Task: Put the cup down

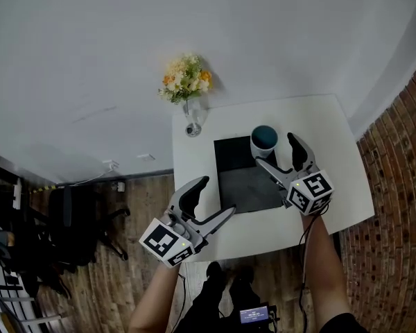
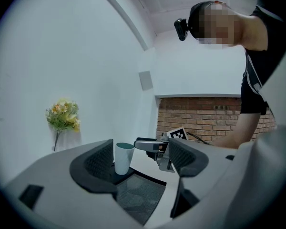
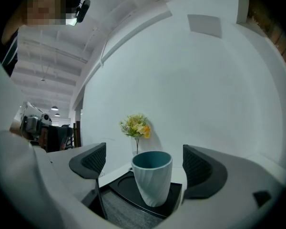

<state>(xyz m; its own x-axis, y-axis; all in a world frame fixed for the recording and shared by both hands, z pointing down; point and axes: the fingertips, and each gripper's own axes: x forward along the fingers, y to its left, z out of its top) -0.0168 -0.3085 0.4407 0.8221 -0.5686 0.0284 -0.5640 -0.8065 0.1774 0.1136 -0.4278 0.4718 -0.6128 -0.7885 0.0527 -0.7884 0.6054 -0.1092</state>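
The task is looking all but finished: the pale blue ribbed cup with a teal inside [image 1: 264, 141] is standing upright on its own base at the far right corner of the dark square mat [image 1: 243, 186], which is lying on the white table [image 1: 333, 158]. In the right gripper view nothing is propping the cup. Judging from that, the setting-down itself is done and only drawing the tool clear of the cup is left. The right gripper [image 1: 274, 150] is reaching in from the near right side with its jaws spread wide. They are bracketing the cup, and its ribbed pads [image 3: 96, 159] are showing a clear gap on either side of the cup wall, so it is touching nothing and gripping nothing. The left gripper [image 1: 220, 195] is hovering over the near left edge of the table, well apart from the cup. Its jaws are also standing wide open with nothing between them; its own view is merely looking across the mat at the cup and the other tool beyond. A small bunch of yellow and orange flowers in a clear glass vase [image 1: 191, 113] is sitting at the far left corner of the table, near the mat's corner but apart from the cup.
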